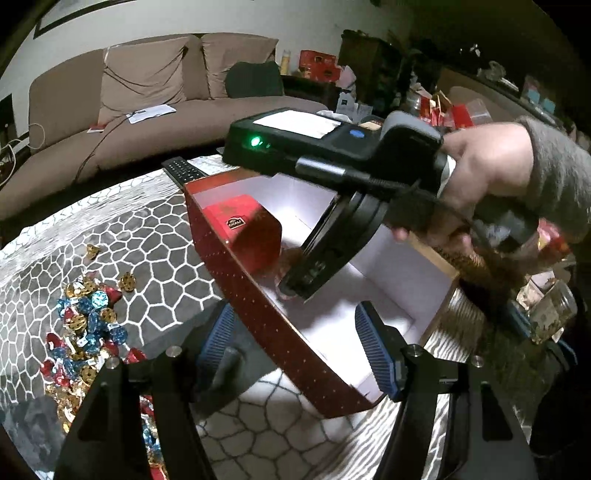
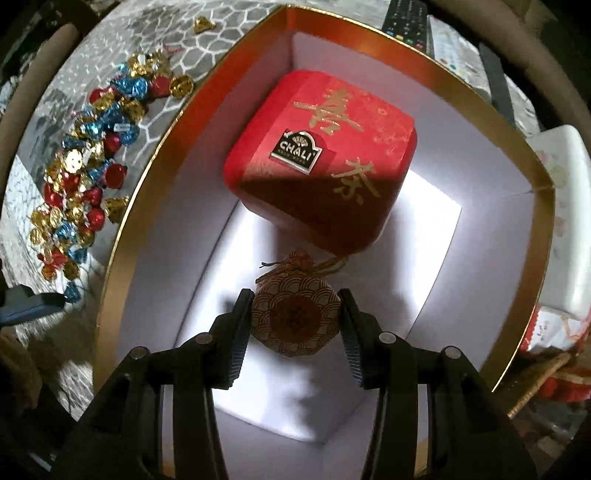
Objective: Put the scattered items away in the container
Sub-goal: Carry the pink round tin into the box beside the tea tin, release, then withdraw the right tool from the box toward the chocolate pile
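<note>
A big red box with a white inside (image 1: 258, 295) (image 2: 155, 177) stands open on the table. A red CHALI tea box (image 2: 321, 155) (image 1: 240, 225) lies in it. My right gripper (image 2: 295, 325) reaches down into the box with its fingers (image 2: 236, 332) around a small gold patterned pouch (image 2: 295, 317). The pouch rests on the box floor. In the left wrist view the right gripper (image 1: 295, 291) points down into the box. My left gripper (image 1: 295, 354) is open and empty, astride the box's near wall. A pile of red, blue and gold wrapped candies (image 1: 85, 332) (image 2: 92, 162) lies left of the box.
The table has a grey honeycomb-patterned cloth (image 1: 147, 240). A black remote (image 1: 183, 170) (image 2: 406, 18) lies behind the box. A brown sofa (image 1: 129, 110) stands behind the table. A white box (image 2: 561, 221) and red packaging sit right of the container.
</note>
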`<state>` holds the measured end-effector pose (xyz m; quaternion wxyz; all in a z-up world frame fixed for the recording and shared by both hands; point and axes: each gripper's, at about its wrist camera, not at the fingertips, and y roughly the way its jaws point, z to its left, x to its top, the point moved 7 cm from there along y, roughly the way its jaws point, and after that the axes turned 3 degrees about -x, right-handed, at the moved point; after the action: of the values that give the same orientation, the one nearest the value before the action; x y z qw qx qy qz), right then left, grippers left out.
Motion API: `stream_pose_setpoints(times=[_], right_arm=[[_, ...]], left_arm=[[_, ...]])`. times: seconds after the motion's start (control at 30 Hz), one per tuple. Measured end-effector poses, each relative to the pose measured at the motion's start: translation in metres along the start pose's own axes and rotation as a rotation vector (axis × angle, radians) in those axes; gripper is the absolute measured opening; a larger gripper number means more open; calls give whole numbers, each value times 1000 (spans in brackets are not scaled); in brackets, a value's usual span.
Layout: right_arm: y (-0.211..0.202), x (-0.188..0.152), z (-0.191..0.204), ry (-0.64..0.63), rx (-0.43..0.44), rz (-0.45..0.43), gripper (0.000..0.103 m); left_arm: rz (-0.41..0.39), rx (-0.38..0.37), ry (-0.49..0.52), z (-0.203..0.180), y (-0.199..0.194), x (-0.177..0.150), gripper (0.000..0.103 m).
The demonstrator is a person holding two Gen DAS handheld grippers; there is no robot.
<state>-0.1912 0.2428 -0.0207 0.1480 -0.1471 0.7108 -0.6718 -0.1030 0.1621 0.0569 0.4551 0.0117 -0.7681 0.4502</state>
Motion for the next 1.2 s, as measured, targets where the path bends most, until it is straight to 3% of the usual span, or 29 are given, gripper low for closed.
stream_pose_setpoints(times=[0.2, 0.6, 0.7, 0.77, 0.8, 0.9, 1.03, 1.2], right_arm=[[-3, -6, -28, -17, -110, 30, 43], [9, 8, -30, -229, -353, 1, 44], [-7, 4, -32, -215, -337, -38, 45], [-24, 3, -32, -190, -285, -85, 60], [-34, 0, -32, -180, -260, -117, 62], [-66, 5, -30, -128, -261, -177, 62], [-105, -6, -29, -19, -57, -282, 58], [-101, -23, -38, 22, -37, -323, 58]], left_arm=[[-11, -26, -33, 2, 4, 2, 69], [-20, -38, -39, 2, 4, 4, 69], [-21, -42, -52, 4, 4, 3, 69], [-19, -42, -64, 5, 6, 3, 69], [-19, -42, -69, 5, 6, 3, 69], [-25, -41, -78, 3, 3, 2, 69], [-25, -25, -91, -2, 0, 7, 69], [-51, -43, -132, -21, -3, 22, 69]])
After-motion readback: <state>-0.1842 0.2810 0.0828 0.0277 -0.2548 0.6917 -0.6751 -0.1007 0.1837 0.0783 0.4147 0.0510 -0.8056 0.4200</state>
